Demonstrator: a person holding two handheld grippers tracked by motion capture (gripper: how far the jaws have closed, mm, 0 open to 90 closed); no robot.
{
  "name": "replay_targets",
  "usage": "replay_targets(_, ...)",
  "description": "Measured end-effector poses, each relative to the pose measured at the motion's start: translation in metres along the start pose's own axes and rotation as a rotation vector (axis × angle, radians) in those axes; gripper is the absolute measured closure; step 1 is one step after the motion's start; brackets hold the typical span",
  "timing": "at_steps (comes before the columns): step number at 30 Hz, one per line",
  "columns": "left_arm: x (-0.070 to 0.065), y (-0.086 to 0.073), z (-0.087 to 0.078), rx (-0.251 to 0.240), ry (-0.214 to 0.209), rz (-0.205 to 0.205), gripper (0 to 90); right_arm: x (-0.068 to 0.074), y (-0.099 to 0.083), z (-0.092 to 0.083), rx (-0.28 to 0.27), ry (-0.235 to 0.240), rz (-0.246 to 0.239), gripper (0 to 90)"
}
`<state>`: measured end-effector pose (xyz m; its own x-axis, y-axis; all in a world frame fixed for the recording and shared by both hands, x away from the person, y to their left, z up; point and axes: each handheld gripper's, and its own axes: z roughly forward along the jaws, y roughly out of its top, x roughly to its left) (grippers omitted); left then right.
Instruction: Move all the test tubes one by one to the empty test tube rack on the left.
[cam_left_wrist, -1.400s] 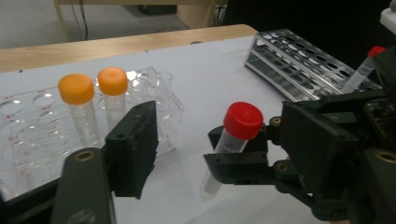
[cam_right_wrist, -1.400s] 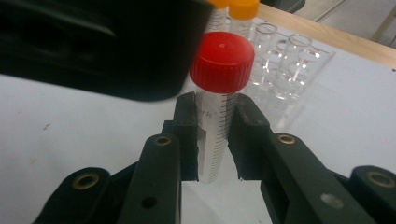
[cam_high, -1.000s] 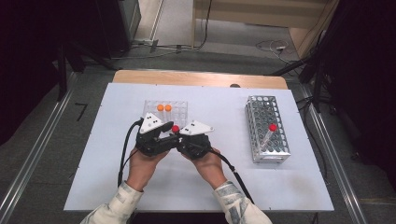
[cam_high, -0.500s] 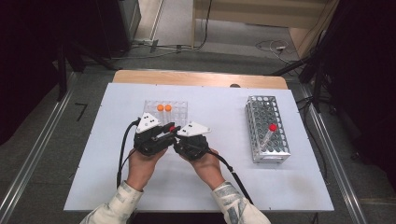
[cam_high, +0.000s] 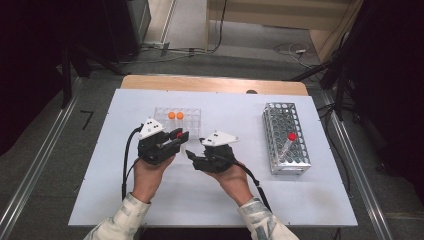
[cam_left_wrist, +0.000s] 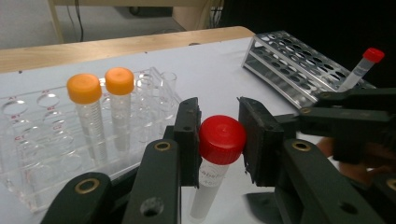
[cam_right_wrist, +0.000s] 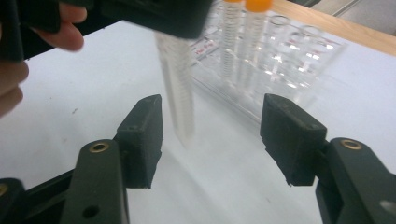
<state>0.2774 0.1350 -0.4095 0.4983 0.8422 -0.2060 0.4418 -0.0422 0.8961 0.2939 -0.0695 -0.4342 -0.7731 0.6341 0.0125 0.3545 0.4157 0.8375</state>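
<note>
Nearest, the left gripper (cam_left_wrist: 219, 140) pinched the red-capped tube (cam_left_wrist: 221, 140) by its cap. Just beside it, the right gripper (cam_right_wrist: 210, 135), jaws just opened, stood spread with nothing between. Beyond lay the clear rack (cam_left_wrist: 42, 172).

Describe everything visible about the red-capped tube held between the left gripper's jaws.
The red-capped tube is a slim, clear plastic tube with a glossy red screw cap and a pale label bearing faint print below it. It hangs upright above the white table, its tip off the surface. The left gripper clamps it at the cap, one jaw on each side. In the right gripper view its ridged, translucent body hangs just beyond the open right gripper, whose jaws have just been opening and touch nothing. The clear rack stands beside it.
</note>
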Motion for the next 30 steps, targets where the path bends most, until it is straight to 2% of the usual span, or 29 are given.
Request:
replay_targets(5,0.004,0.005,-0.004,-0.01,0.011,-0.015,70.3,-0.014,-0.013,-0.026,-0.005,-0.021,0.027,33.9)
replay_targets(10,0.01,0.009,-0.009,-0.021,0.019,-0.033,70.3,-0.027,-0.026,-0.051,-0.009,-0.046,0.032,32.5)
replay_targets(17,0.019,0.016,-0.017,-0.042,0.04,-0.048,70.3,-0.039,-0.045,-0.083,-0.012,-0.078,0.049,30.8)
replay_targets(25,0.033,0.03,-0.019,-0.045,0.087,-0.052,70.3,-0.048,-0.067,-0.111,-0.015,-0.113,0.074,30.7)
replay_targets(30,0.043,0.042,-0.019,-0.052,0.122,-0.054,70.3,-0.053,-0.076,-0.12,-0.019,-0.122,0.093,30.7)
